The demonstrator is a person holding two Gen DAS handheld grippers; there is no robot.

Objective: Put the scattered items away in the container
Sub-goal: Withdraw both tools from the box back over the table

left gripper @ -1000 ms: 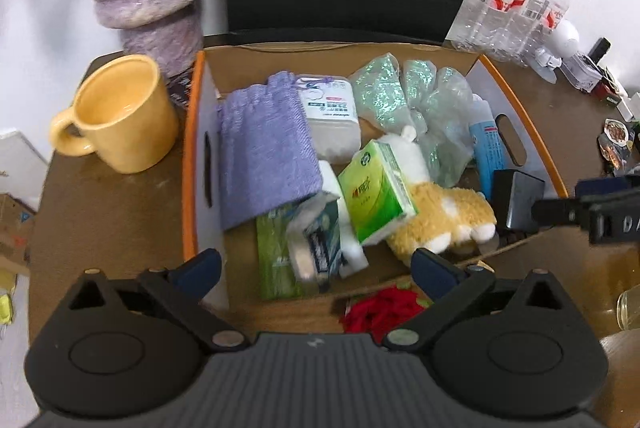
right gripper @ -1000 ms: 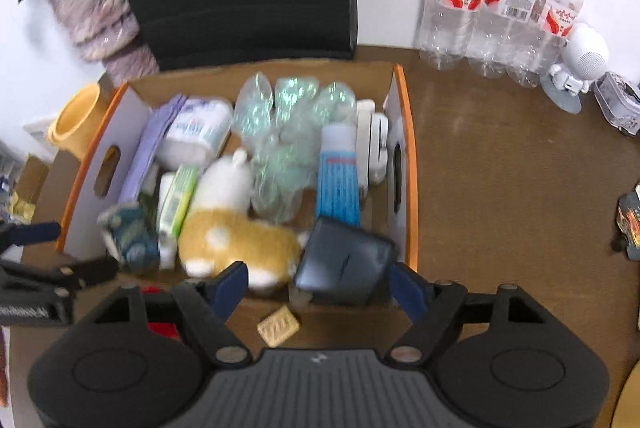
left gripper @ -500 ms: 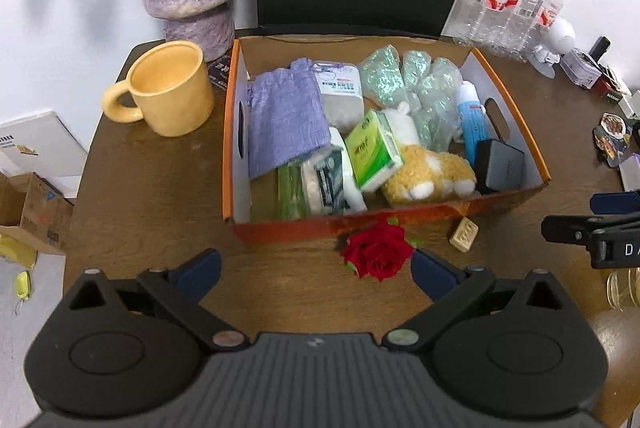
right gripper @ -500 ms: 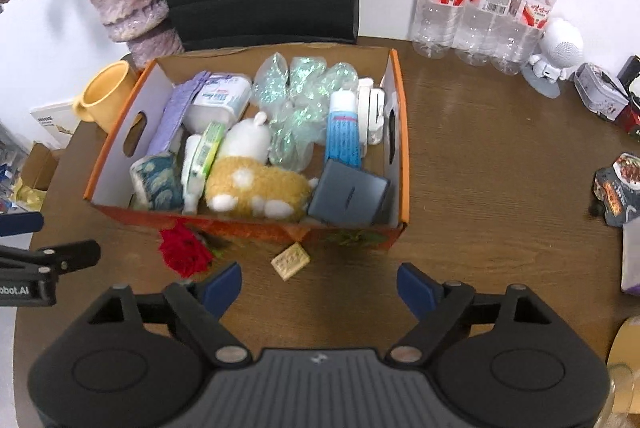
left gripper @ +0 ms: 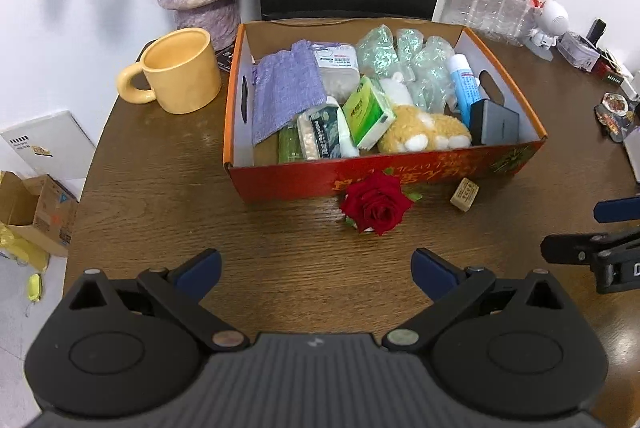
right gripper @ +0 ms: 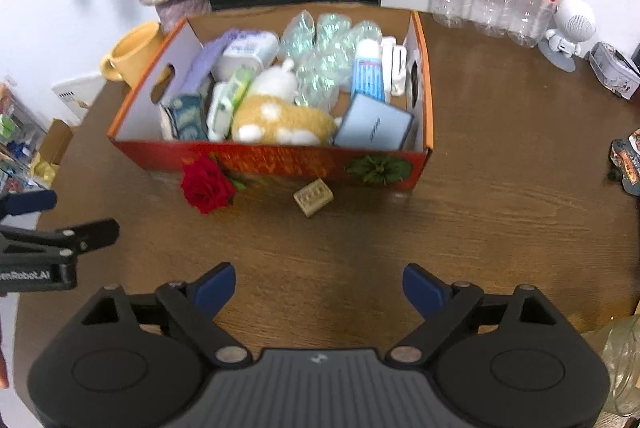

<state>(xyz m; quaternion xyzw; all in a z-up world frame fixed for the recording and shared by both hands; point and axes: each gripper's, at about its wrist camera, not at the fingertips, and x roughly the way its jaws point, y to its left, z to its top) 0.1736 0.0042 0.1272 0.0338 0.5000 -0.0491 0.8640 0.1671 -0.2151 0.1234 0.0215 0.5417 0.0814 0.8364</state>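
Showing white charger (right gripper: 394, 68) behind box (right gripper: 420, 164) wall: right wrist only.

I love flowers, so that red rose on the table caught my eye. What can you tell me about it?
The red rose is a single open bloom with layered, deep red petals that look velvety; whether real or artificial cannot be told. A few small green leaves show at its base, with no long stem in view. It lies on its side on the brown wooden table, right against the front wall of the orange box, outside it. Nothing holds it; both grippers are apart from it, open.
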